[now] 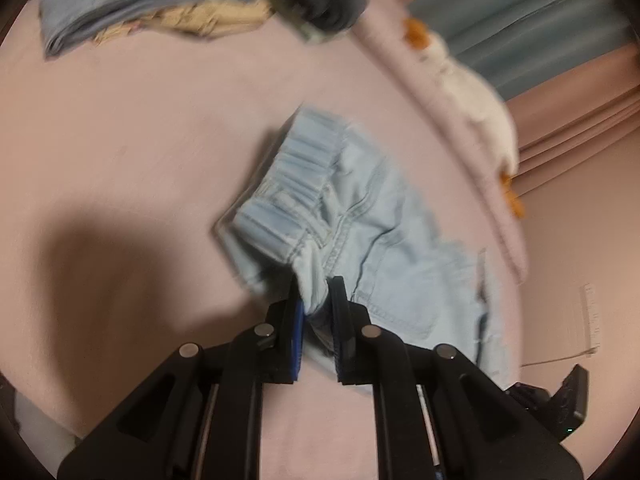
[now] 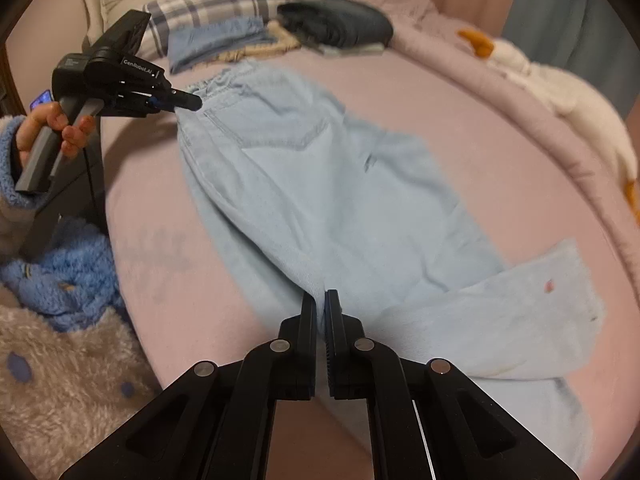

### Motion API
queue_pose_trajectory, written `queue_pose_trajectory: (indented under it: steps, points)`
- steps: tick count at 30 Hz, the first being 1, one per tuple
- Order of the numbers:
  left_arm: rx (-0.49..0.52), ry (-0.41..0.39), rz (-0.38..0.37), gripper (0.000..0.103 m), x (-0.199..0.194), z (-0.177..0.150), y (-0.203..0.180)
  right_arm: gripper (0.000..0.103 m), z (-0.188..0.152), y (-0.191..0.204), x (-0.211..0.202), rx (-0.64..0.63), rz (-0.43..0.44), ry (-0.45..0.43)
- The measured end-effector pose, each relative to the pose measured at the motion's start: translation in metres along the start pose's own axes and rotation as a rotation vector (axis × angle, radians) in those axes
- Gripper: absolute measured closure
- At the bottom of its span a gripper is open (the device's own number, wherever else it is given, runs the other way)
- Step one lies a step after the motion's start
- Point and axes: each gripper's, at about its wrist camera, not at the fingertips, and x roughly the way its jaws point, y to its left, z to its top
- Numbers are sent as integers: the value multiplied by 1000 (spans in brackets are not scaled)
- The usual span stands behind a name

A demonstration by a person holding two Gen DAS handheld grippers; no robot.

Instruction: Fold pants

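Pale blue denim pants (image 2: 320,184) lie lengthwise on my pink bedsheet (image 2: 460,112), waistband at the far end, legs running toward my right wrist camera. Fabric is light-washed, soft-looking, with a stitched back pocket visible below the waist. The elastic waistband (image 1: 296,172) is gathered into ridges. One leg end (image 2: 520,312) splays off to the right, with a small pinkish spot on it and a frayed hem edge.

My left gripper (image 1: 316,300) is clamped on a bunched corner of the waistband; cloth fills the gap between its blue-padded fingers (image 1: 298,320). From the right view, the same tool (image 2: 188,101) sits at the waist corner, held by a hand (image 2: 52,128) in a fluffy blue sleeve.

My right gripper (image 2: 320,300) is pinched nearly closed on a fold of denim along the leg.

Folded clothes (image 2: 280,30) are stacked beyond the waistband. Left view is motion-blurred.
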Motion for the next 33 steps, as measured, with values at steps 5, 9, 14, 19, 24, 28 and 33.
queue_pose_trajectory:
  steps: [5,9,14,19,24,28,33]
  points:
    - [68,5,93,65,-1,1,-10,95,-2,-6,16,47,17,44]
    - [263,-78,236,41,-26,-8,-36,87,-2,-26,-14,145,102,-39]
    - [452,-68,219,42,-15,-24,-75,86,-23,-75,-20,400,87,-127]
    - [664,56,161,43,44,-53,-125,86,-40,-79,24,438,46,13]
    - [849,109,288,40,77,-74,-142,81,-32,-113,-4,558,143,-46]
    - [852,109,251,40,74,-65,-150,49,-22,-177,-18,734,-2,-95]
    - [817,126,173,40,94,-55,-174,49,0,-243,21,909,-89,-31]
